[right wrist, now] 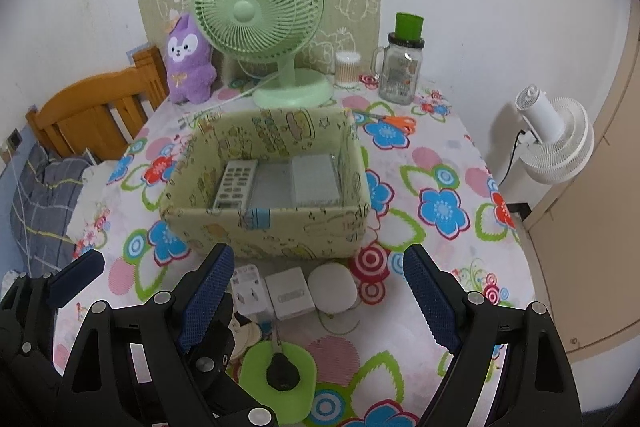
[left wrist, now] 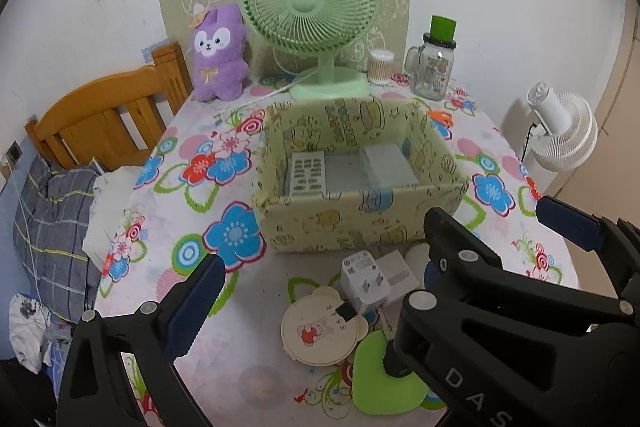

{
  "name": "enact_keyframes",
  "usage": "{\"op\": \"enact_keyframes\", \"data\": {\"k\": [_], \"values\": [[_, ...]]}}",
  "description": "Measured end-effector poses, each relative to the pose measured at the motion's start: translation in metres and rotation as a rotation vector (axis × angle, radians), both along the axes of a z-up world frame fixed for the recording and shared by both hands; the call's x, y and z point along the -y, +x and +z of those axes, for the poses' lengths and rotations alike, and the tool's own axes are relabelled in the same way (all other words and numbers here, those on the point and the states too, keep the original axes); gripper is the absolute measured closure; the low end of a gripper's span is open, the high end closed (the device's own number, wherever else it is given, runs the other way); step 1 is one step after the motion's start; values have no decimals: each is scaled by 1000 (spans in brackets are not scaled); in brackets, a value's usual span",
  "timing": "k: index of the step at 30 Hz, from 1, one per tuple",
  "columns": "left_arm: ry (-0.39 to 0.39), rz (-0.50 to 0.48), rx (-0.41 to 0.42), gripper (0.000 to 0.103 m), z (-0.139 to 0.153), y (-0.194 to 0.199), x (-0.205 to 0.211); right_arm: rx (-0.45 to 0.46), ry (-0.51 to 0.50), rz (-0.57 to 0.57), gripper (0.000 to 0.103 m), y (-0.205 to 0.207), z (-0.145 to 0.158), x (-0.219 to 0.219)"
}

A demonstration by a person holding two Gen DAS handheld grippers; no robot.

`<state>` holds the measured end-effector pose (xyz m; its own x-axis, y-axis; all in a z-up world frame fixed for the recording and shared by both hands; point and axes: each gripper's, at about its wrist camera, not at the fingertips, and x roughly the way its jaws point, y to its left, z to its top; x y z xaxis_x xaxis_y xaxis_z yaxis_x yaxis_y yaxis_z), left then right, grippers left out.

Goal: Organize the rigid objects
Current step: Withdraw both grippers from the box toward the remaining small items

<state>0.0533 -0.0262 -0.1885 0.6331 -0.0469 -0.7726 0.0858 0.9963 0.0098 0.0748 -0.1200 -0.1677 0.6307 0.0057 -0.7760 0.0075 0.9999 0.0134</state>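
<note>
Both tongs are hanging apart, gripping nothing: left gripper [left wrist: 376, 255], right gripper [right wrist: 318, 301]. Near them are lying a white charger [right wrist: 249, 287], square adapter [right wrist: 291, 293] and round case [right wrist: 333, 289], just before the patterned box [right wrist: 264, 227].

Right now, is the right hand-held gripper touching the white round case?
Apart. In the right wrist view the right hand-held gripper is open, its fingers on either side of the round case with tablecloth showing between.
</note>
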Motion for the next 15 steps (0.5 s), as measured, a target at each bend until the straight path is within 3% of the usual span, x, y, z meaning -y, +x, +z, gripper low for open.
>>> {"op": "enact_keyframes", "data": {"k": [15], "values": [[-1, -23, -75, 2, -52, -14, 8, -65, 13, 10, 14, -15, -56, 7]]}}
